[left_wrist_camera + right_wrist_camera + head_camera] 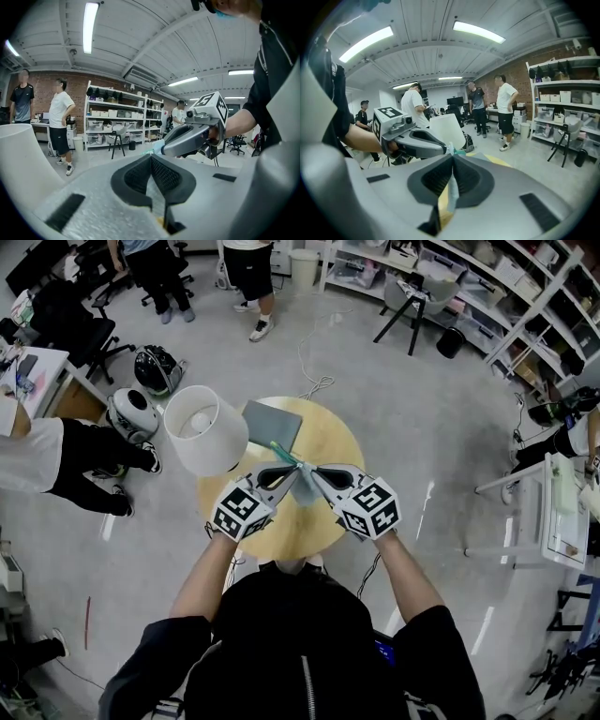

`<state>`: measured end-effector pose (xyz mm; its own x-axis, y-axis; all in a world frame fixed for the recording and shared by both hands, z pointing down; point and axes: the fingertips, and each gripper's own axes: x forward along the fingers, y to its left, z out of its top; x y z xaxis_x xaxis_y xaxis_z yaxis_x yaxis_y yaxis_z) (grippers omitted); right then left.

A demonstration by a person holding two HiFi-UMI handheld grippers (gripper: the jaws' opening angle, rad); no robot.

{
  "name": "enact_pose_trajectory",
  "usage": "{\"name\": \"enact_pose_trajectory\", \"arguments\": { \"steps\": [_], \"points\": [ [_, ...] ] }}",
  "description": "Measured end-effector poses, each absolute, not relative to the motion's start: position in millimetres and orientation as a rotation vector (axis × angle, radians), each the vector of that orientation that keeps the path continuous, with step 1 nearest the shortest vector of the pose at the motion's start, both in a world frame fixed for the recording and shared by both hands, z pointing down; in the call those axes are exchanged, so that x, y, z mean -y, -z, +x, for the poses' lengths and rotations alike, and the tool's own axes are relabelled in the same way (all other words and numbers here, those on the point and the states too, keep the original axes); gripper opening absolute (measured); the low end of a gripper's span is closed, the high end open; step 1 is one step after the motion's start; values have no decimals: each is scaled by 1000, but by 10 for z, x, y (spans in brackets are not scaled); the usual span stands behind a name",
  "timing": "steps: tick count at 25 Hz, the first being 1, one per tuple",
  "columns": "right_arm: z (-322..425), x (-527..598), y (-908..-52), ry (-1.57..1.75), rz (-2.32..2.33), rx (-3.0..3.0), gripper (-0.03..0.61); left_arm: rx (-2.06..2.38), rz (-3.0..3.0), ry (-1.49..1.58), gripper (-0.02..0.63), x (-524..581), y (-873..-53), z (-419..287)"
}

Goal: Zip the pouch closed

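Observation:
A thin, pale teal pouch (300, 489) hangs above the round wooden table (330, 441), stretched between my two grippers. A green zip edge (282, 454) sticks out beyond them. My left gripper (288, 472) is shut on the pouch's left end. In the left gripper view, clear film (158, 202) shows between the left gripper's (151, 157) pressed pads. My right gripper (312, 472) is shut on the other end, tip to tip with the left. In the right gripper view a teal strip (451, 192) runs through the closed pads of the right gripper (453, 157), and the left gripper (418, 142) is just beyond.
A white lampshade (204, 427) stands at the table's left edge, beside a flat grey slab (273, 423) lying at the back. Around the table are people (251, 277), office chairs, helmets (133, 412) on the floor, shelving (487, 296) and a cable.

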<state>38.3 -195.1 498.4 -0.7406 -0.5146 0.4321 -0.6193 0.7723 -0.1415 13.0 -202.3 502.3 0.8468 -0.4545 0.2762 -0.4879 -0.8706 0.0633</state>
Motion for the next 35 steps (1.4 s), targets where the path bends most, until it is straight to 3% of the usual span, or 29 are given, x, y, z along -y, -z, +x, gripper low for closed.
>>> {"name": "enact_pose_trajectory", "arguments": {
  "steps": [13, 20, 35],
  "points": [
    [307, 1964, -5022, -400, 848, 2606, 54, 700, 2900, -400, 5, 1953, -5061, 135],
    [323, 1918, -5048, -427, 805, 2621, 17, 662, 2907, -408, 5, 1923, -5090, 171],
    [353, 1871, -4979, -378, 860, 2640, 8, 713, 2838, -343, 5, 2008, -5106, 136]
  ]
}}
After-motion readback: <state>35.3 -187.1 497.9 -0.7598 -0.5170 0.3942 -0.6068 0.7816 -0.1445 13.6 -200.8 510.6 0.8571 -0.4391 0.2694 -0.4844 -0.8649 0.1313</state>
